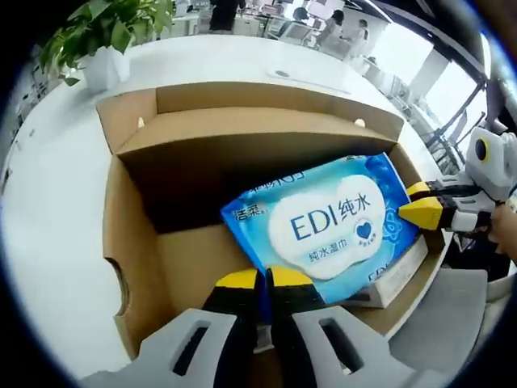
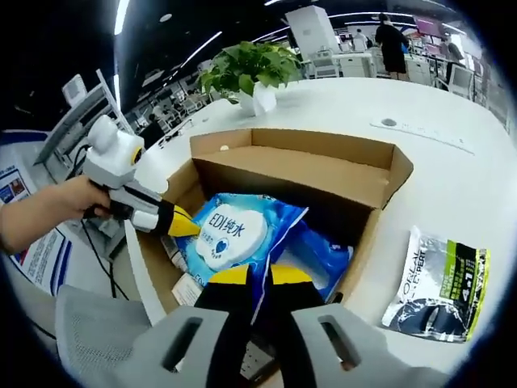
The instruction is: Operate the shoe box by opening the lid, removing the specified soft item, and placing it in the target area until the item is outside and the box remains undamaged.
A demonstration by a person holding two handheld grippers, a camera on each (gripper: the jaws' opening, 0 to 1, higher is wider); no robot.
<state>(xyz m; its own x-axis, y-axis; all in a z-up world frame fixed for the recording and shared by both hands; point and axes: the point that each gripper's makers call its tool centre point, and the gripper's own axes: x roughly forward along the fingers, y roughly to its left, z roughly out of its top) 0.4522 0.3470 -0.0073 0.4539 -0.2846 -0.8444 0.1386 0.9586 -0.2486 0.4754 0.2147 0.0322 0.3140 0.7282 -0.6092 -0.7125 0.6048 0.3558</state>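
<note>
A: What can be read on the soft pack?

B: "EDI 纯水" is printed in blue on the white oval flap of the wet-wipe pack (image 1: 335, 222), with "纯水湿巾" beneath it and a small heart. The wrapper is glossy blue plastic film, creased at the edges.

A: And where is the pack held?

B: It is lifted at a tilt inside the open shoe box (image 1: 137, 267), plain brown corrugated cardboard with its lid folded back. The left gripper (image 1: 262, 283) is closed on the pack's near edge, yellow-tipped jaws pressed together on the film. The right gripper (image 2: 260, 279) is likewise clamped on the opposite edge. A second blue pack (image 2: 323, 255) is seen below.

A: Anything else with writing?

B: A silver and black sachet (image 2: 436, 283) marked "L'ORÉAL" lies on the white table (image 2: 436, 170) beside the box. A potted plant (image 2: 252, 73) stands behind it.
</note>
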